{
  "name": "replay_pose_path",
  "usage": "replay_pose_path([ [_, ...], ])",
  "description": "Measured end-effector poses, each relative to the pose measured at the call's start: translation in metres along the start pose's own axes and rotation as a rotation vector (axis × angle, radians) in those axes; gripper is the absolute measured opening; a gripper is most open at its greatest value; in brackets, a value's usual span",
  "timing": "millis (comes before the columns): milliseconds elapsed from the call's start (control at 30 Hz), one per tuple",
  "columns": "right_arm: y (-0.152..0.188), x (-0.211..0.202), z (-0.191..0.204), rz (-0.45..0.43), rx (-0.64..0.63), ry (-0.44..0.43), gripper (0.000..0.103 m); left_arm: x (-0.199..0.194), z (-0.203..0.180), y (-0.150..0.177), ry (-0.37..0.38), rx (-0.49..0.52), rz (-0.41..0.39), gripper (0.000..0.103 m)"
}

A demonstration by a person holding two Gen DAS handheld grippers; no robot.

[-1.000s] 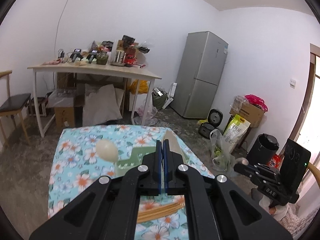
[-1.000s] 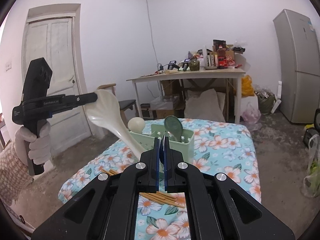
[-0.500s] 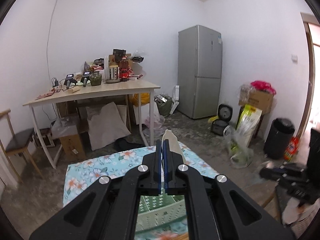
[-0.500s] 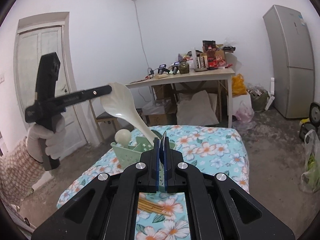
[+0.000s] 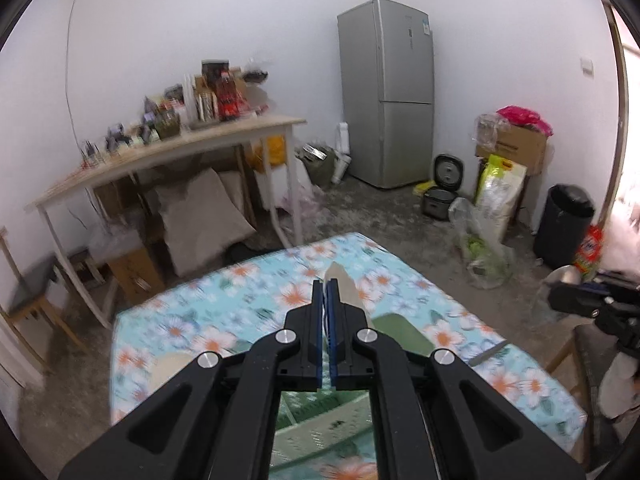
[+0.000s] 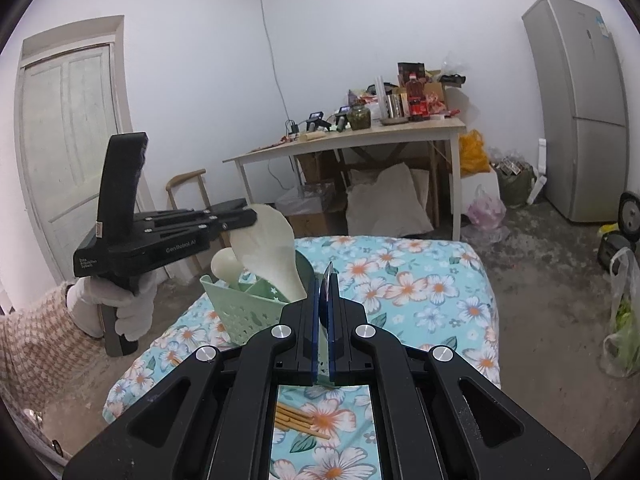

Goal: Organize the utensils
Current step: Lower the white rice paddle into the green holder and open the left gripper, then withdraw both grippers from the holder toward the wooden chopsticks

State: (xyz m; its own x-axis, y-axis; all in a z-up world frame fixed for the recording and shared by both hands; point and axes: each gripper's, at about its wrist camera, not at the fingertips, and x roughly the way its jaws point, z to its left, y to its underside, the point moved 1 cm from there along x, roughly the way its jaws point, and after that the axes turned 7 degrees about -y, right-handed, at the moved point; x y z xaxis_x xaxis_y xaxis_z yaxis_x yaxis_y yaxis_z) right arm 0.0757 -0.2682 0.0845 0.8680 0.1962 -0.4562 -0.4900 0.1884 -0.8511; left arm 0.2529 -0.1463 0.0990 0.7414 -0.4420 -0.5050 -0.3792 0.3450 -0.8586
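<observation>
- My left gripper (image 6: 251,216) is clamped on the bowl end of a large cream rice spoon (image 6: 266,250); in the right wrist view the spoon's handle slants down toward 5 o'clock, its lower end hidden behind my right gripper.
- The green slotted holder (image 6: 244,312) stands on the floral tablecloth (image 6: 432,280), just below the spoon. A second cream spoon (image 6: 226,266) already stands in it, at 9 o'clock from the held spoon.
- My right gripper (image 6: 325,280) is closed on a thin metal utensil (image 6: 330,276), seen edge-on; I cannot tell which kind.
- A bundle of chopsticks (image 6: 298,420) lies on the cloth at 6 o'clock, still loose.
- Judgement: the step in hand is seating the rice spoon handle-first in a compartment. To do it well, I would bring the handle nearer upright over a free slot, lower until it bottoms out, then release.
- Risk: a slanted entry could tip the light holder or knock the seated spoon.
- The left wrist view is blurred; the holder (image 5: 320,420) shows only partly beneath the fingers.
</observation>
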Motion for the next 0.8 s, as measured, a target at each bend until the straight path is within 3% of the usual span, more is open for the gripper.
replay_pose_path([
  [67,-0.001,0.001,0.002,0.002,-0.005,0.002,0.002,0.001,0.006,0.002,0.052,-0.055,0.010,0.004],
  [300,-0.006,0.001,0.007,-0.002,-0.009,0.005,0.002,-0.016,0.026,0.008,0.167,-0.226,-0.011,0.028],
  [500,-0.024,-0.007,0.017,-0.035,0.007,-0.059,0.002,-0.050,0.050,0.017,0.146,-0.312,-0.071,0.035],
  [800,-0.092,0.003,0.055,-0.102,0.016,-0.340,0.002,-0.107,0.093,0.084,0.014,-0.457,-0.103,0.040],
])
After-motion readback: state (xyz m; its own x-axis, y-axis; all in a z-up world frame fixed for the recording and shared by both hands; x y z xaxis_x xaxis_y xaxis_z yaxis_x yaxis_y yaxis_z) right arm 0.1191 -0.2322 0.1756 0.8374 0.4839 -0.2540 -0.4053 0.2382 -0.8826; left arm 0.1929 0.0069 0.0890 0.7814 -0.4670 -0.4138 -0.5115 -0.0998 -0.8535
